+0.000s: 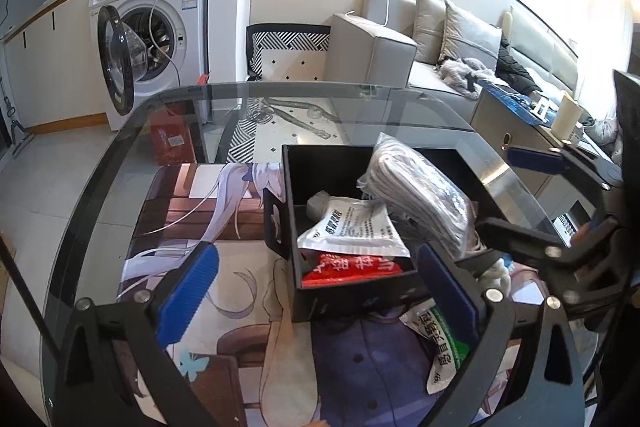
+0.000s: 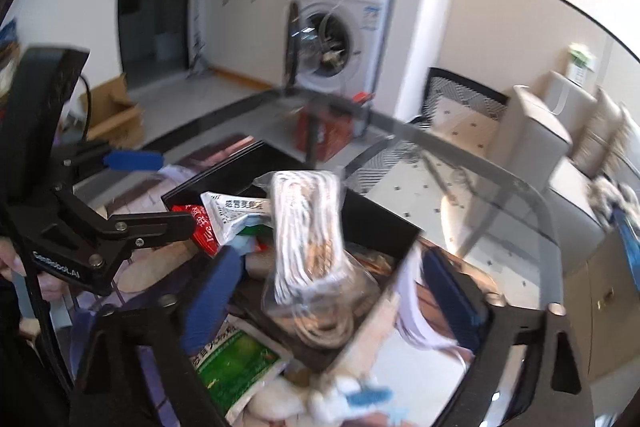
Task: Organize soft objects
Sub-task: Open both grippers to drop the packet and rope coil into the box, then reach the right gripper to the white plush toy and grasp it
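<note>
A: Item one, black box (image 1: 352,291): on the glass tabletop (image 1: 120,155), open-topped, handle cut-out on its left wall.

B: Contents?

A: Clear bag of grey-and-white striped fabric (image 1: 420,195) leaning against the right side, sticking up above the rim; white printed pouch (image 1: 352,227) lying flat; red packet (image 1: 352,267) at the near wall, partly under the pouch.

B: Outside the box?

A: Green-and-white sachet (image 1: 436,347) on the printed mat (image 1: 240,291), just beside the near right corner. The right wrist view alone shows its green face (image 2: 236,359) and a white fluffy item with a blue bit (image 2: 352,399) nearer still; that view is blurred.

B: Left gripper (image 1: 316,287)?

A: Angled down at the box's near wall, fingers (image 1: 188,291) wide apart, nothing between them.

B: Right gripper (image 2: 336,303)?

A: Tilted down over the box, fingers (image 2: 212,299) spread wide; the striped bag (image 2: 308,231) stands between them, not pressed as far as the blur shows. A hand (image 2: 24,267) holds the left tool at the left edge.

B: Room?

A: Bare glass far and left of the box; curved tabletop edge to the right.
</note>
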### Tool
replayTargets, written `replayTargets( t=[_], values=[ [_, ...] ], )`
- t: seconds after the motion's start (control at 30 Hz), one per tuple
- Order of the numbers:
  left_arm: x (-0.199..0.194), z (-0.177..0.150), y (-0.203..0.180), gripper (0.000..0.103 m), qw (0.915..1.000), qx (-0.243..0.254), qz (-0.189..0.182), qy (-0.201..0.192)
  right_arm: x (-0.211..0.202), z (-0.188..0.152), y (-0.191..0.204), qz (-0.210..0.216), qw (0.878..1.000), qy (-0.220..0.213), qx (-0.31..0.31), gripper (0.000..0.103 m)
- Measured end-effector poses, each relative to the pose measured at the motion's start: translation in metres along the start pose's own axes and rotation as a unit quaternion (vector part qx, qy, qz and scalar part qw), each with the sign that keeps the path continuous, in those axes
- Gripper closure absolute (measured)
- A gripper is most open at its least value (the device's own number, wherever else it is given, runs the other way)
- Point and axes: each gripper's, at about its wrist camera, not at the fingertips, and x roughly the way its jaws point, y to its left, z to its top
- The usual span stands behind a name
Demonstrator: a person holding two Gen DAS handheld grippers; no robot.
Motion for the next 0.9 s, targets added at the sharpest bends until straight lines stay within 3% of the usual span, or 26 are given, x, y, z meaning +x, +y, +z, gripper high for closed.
replayTargets(
  t=[0.13, 0.4, 0.6, 0.9],
  values=[
    [-0.009, -0.005, -0.007, 0.0, 0.9998, 0.012, -0.003, -0.012, -0.028, -0.018, -0.011, -0.017, 0.997, -0.025, 0.065, 0.001],
    [-0.02, -0.016, -0.018, 0.0, 0.9995, 0.027, -0.003, -0.016, -0.06, -0.056, -0.018, -0.047, 0.989, -0.022, 0.136, 0.001],
    [-0.019, -0.028, -0.025, 0.0, 0.9995, 0.03, -0.004, -0.011, -0.066, -0.079, -0.012, -0.047, 0.988, -0.014, 0.147, 0.001],
    [-0.016, -0.039, -0.031, 0.0, 0.9993, 0.037, -0.008, 0.0, -0.043, -0.092, -0.013, -0.049, 0.989, 0.027, 0.135, 0.001]
  ],
)
